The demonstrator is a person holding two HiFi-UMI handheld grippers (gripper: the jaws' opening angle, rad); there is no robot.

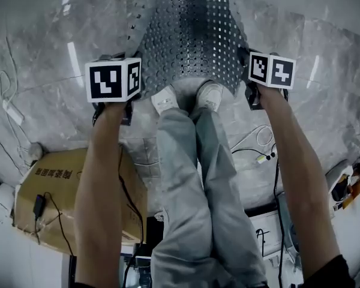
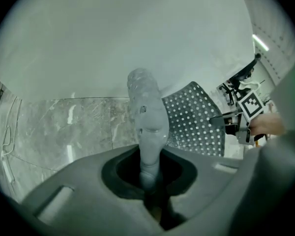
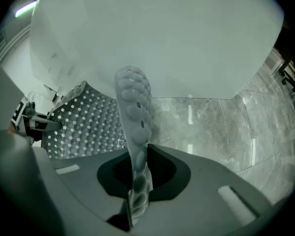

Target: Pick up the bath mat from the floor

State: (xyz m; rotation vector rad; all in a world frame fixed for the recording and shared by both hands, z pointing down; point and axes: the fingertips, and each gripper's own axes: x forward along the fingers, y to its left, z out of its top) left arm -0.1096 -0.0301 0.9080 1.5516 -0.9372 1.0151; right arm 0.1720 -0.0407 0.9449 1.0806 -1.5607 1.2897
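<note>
The grey perforated bath mat [image 1: 192, 41] hangs stretched between my two grippers, lifted off the marble floor. In the head view my left gripper [image 1: 114, 84] holds its left edge and my right gripper [image 1: 270, 72] its right edge, though the marker cubes hide the jaws. The left gripper view shows my left gripper [image 2: 150, 178] shut on a rolled mat edge [image 2: 146, 117], with the mat's sheet [image 2: 194, 119] spreading to the right. In the right gripper view, my right gripper [image 3: 136, 191] is shut on the studded mat edge [image 3: 133, 112].
The person's legs and shoes [image 1: 189, 161] stand just behind the mat. A cardboard box [image 1: 54, 188] with a black cable sits at the lower left. White cables [image 1: 258, 146] lie on the marble floor [image 1: 42, 89] at right. Equipment stands at the far right [image 1: 348, 188].
</note>
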